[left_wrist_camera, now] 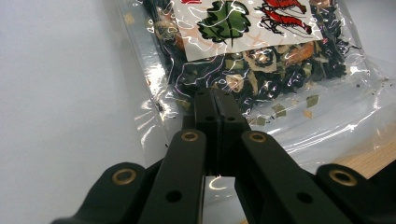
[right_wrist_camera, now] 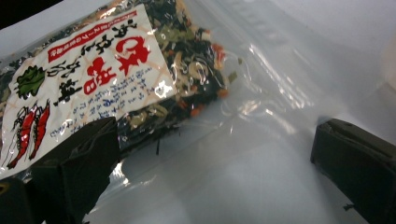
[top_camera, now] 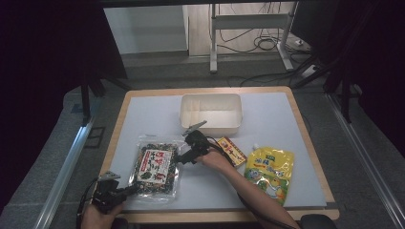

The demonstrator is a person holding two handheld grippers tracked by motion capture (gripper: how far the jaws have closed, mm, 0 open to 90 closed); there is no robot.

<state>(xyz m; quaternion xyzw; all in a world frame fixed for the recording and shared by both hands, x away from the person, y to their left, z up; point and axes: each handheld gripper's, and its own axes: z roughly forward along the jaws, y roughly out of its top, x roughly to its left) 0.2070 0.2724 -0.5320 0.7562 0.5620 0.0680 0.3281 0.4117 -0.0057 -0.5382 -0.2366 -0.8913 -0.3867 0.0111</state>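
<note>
A clear bag (top_camera: 155,167) of dark dried greens with a white label lies flat at the front left of the white mat. My left gripper (top_camera: 133,189) reaches in low from the front left corner. In the left gripper view its jaws are pressed together (left_wrist_camera: 215,95) on the bag's (left_wrist_camera: 261,60) clear corner, where the film is puckered. My right gripper (top_camera: 185,157) hovers at the bag's far right edge. In the right gripper view it stands open (right_wrist_camera: 215,168) over the bag's (right_wrist_camera: 93,79) transparent margin, one jaw on each side.
A white rectangular tub (top_camera: 210,98) stands at the back centre of the mat. A small red and yellow packet (top_camera: 231,150) lies just right of my right hand, and a yellow pouch (top_camera: 268,171) lies farther right. The wooden table edge (top_camera: 215,215) runs along the front.
</note>
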